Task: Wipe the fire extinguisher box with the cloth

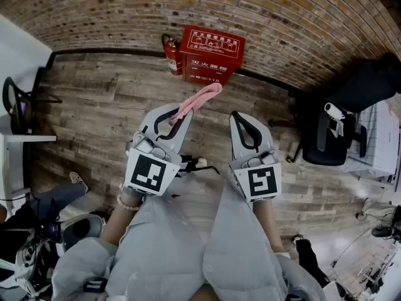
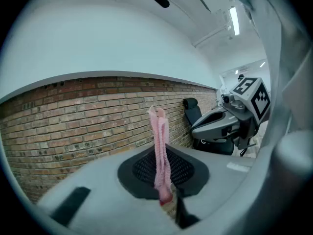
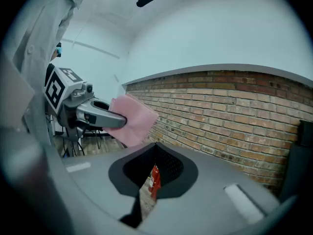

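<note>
1. My left hand-held gripper [image 1: 178,114] is clamped on the pink cloth [image 1: 200,98]. In the left gripper view the cloth stands up as a narrow folded strip, pinched between the black pads.
2. In the head view the free end of the cloth points out past the jaw tips, toward the far edge of the floor [image 1: 100,111].
3. My right hand-held gripper [image 1: 245,121] carries nothing. In its own view the jaws stand only a narrow slit apart, and a strip of floor and something red show through it.
4. The two grippers are side by side in front of me, apart from each other. Each appears in the other's view, and the right gripper view shows the cloth as a flat pink square at the left one's tip.
5. The red fire extinguisher box [image 1: 213,55] stands on the floor at its far edge, against the brick wall [image 1: 282,24]. It is well beyond both grippers, and the cloth is not touching it.
6. A red fire extinguisher [image 1: 171,56] stands just beside the box, on its left.
7. A black office chair [image 1: 331,137] sits near the right edge of the floor.
</note>
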`<state>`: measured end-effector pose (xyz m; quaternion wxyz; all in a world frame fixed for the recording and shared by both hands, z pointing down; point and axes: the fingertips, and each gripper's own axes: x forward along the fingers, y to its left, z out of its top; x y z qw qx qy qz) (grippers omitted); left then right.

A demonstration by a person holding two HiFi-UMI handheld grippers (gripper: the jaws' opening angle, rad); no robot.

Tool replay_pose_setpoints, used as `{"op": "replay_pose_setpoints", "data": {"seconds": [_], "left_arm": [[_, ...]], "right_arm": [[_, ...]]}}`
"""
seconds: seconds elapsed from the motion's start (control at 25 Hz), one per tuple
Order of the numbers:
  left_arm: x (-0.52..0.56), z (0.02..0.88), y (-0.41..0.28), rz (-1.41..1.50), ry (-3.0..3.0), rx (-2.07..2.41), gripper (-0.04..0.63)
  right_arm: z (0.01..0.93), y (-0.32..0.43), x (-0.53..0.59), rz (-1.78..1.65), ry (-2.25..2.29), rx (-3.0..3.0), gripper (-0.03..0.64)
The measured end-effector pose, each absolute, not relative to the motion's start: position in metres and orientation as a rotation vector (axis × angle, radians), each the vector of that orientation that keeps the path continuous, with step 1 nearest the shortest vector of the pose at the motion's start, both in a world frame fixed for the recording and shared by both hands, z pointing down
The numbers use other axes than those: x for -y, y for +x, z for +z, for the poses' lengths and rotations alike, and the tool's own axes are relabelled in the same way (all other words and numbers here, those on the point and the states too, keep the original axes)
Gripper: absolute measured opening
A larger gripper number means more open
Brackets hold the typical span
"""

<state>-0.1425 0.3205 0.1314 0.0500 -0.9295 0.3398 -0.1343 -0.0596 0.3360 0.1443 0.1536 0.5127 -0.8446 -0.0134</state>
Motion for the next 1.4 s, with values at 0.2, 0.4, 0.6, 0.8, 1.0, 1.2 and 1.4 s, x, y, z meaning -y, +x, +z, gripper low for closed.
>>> {"op": "replay_pose_setpoints", "data": {"seconds": [0.2, 0.4, 0.6, 0.8, 1.0, 1.2, 1.4], "left_arm": [[-0.321, 0.131, -0.142, -0.414, -2.831, -1.033, 0.012], [-0.322, 0.131, -0.140, -0.416, -2.830, -1.034, 0.012], [-0.322, 0.130, -0.137, -0.421, -2.822, -1.037, 0.012], [-0.321, 0.132, -0.135, -0.430, -2.821, -1.054, 0.012], [-0.326, 0.132, -0.129, -0.426, -2.813, -1.081, 0.012], [-0.332, 0.131, -0.120, -0.417, -2.799, -1.132, 0.012], [-0.338, 0.134, -0.111, -0.419, -2.796, -1.200, 0.012]], "right_arm": [[0.144, -0.058, -0.336, -0.032, 1.475, 2.422, 0.008], [0.144, -0.057, -0.336, -0.035, 1.466, 2.421, 0.006], [0.144, -0.055, -0.336, -0.037, 1.459, 2.430, 0.008], [0.144, -0.049, -0.335, -0.014, 1.479, 2.444, 0.008], [0.146, -0.038, -0.340, -0.006, 1.483, 2.452, 0.008], [0.148, -0.024, -0.347, -0.001, 1.467, 2.462, 0.008], [0.151, -0.009, -0.352, -0.003, 1.438, 2.475, 0.008]]}}
